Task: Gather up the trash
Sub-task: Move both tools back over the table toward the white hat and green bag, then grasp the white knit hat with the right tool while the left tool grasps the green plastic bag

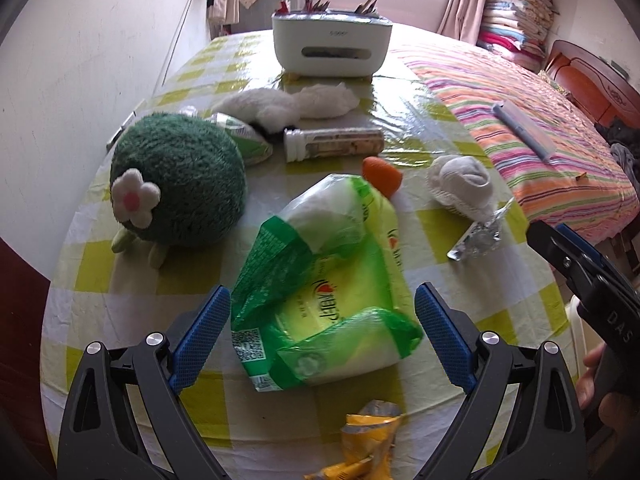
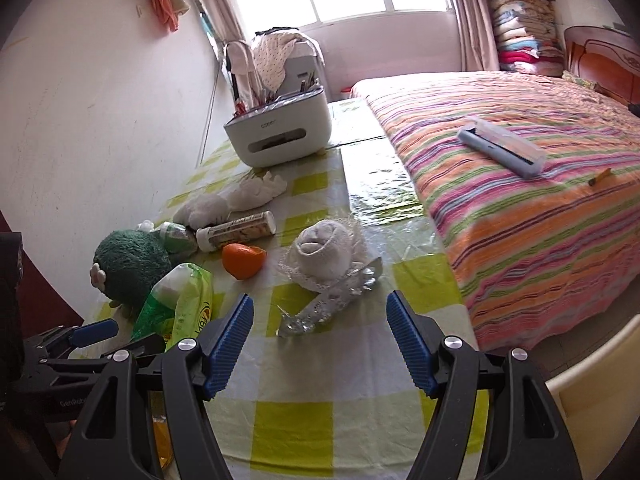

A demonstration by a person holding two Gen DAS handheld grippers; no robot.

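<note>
We are holding our left claw wide around the crumpled green-and-white plastic bag lying on the yellow-checked desk, our right claw gaping wide near the crinkled silver foil wrapper

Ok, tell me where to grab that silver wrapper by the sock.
Take the silver wrapper at its near crumpled end with the right gripper, coming straight forward and down. It lies flat and long, its far end tucked against the rolled sock, so pinch across its narrow width.

Checked table: green bag, plush, orange, foil wrapper, tube.
</note>
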